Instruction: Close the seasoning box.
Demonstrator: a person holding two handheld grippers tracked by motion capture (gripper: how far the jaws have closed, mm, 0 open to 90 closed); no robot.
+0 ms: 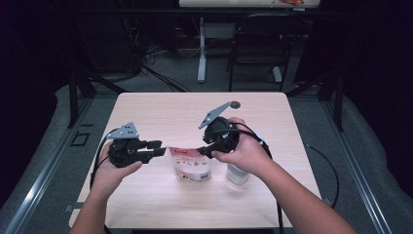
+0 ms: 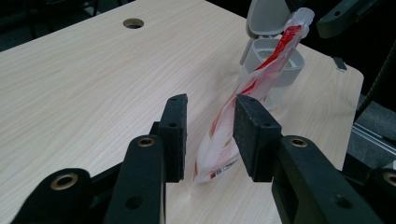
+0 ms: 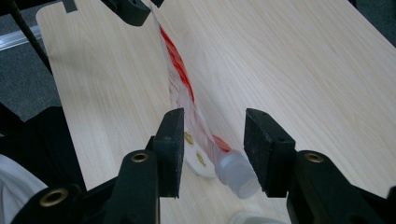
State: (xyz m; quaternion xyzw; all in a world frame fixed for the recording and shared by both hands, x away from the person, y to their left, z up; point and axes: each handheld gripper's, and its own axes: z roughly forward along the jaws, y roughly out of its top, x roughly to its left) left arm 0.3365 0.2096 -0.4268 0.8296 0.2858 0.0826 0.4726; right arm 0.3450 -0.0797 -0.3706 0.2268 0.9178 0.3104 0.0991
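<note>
Left tongs [image 2: 210, 135]: jaws stand apart, the bottom corner of the pouch between the pads with a gap on either side; no grip.

Right tongs [image 3: 212, 149]: jaws parted to a middling width, straddling the spout cap; the pads are apart from it, so nothing is held.

White and red flexible plastic spout pouch [image 1: 191, 163], with a clear screw cap [image 3: 236, 173]: it stands near the middle of the worktop, between the two tongs, and leans toward the container. Judged light, soft and crinkly, with a slick film that would slide under a loose pinch and buckle if squeezed at the belly. The likely best holds are the stiff spout neck under the cap and the sealed bottom edge or corner.

Pale grey plastic container with a hinged flip lid, open [image 2: 273, 56]: it stands just behind the pouch, near the right hand.

Light wood-grain worktop [image 1: 160, 109], with a round cable hole [image 2: 133, 22] at the far edge.
</note>
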